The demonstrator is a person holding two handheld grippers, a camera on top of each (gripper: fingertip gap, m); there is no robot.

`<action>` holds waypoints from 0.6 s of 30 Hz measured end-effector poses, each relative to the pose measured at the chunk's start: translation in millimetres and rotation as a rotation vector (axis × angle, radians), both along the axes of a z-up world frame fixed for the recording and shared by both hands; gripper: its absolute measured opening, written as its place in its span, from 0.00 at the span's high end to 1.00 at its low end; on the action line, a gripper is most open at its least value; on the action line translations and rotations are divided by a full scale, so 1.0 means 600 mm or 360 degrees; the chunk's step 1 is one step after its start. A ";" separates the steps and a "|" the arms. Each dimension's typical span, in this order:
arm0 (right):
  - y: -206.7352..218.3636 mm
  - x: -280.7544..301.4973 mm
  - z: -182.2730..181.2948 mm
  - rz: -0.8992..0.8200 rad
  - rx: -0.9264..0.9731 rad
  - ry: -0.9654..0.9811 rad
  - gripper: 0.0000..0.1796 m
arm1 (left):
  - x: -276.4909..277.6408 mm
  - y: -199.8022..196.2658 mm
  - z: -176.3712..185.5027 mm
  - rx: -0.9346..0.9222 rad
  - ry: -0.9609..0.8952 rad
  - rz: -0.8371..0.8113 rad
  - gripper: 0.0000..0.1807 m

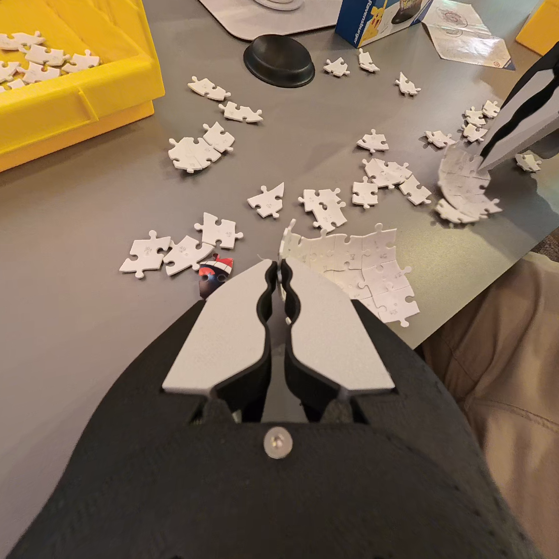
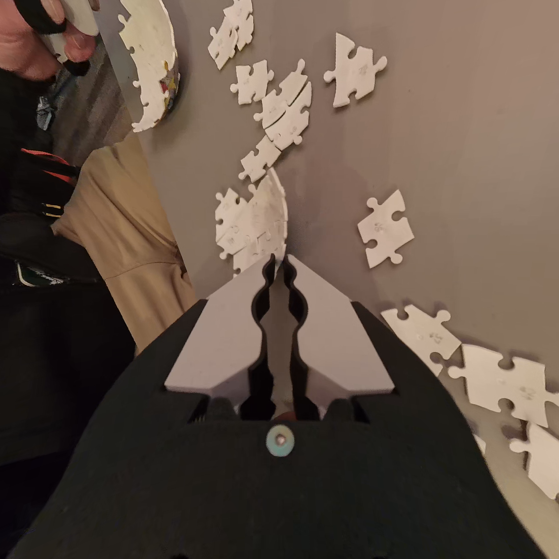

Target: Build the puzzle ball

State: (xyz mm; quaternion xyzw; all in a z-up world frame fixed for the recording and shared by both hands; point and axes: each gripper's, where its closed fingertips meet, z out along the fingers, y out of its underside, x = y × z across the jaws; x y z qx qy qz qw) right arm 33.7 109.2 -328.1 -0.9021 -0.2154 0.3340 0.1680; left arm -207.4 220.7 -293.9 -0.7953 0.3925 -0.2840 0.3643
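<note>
The edge of a curved white panel of joined puzzle pieces (image 1: pixel 357 266) is clamped between the tips of the grey-fingered left gripper (image 1: pixel 279 266), at the grey table's (image 1: pixel 75 217) near edge. At two o'clock, a smaller curved white assembled section (image 1: pixel 459 181) is pinched by the right gripper (image 1: pixel 484 160). Loose white pieces (image 1: pixel 269 201) are scattered between; a yellow plastic bin (image 1: pixel 75 99) is seen at ten o'clock.

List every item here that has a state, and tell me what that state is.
Left gripper: shut on the large curved section.
Right gripper: shut on the small curved section.
Yellow bin: open, pieces inside.
Loose pieces: scattered, mostly white side up.
Printed piece: picture side up.
Black stand: bare, nothing on it.
Blue box: upright.
</note>
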 end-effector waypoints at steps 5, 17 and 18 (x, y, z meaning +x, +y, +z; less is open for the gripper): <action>0.004 -0.005 0.004 0.0007 0.0033 0.0007 0.99 | -0.001 0.000 0.000 0.0006 0.0005 -0.0001 0.99; 0.003 -0.019 0.008 0.0054 0.0062 0.0016 0.99 | 0.001 -0.004 -0.001 0.0019 0.0025 -0.0012 0.99; 0.003 -0.020 0.008 0.0060 0.0066 0.0015 0.99 | 0.001 -0.004 -0.001 0.0019 0.0026 -0.0012 0.99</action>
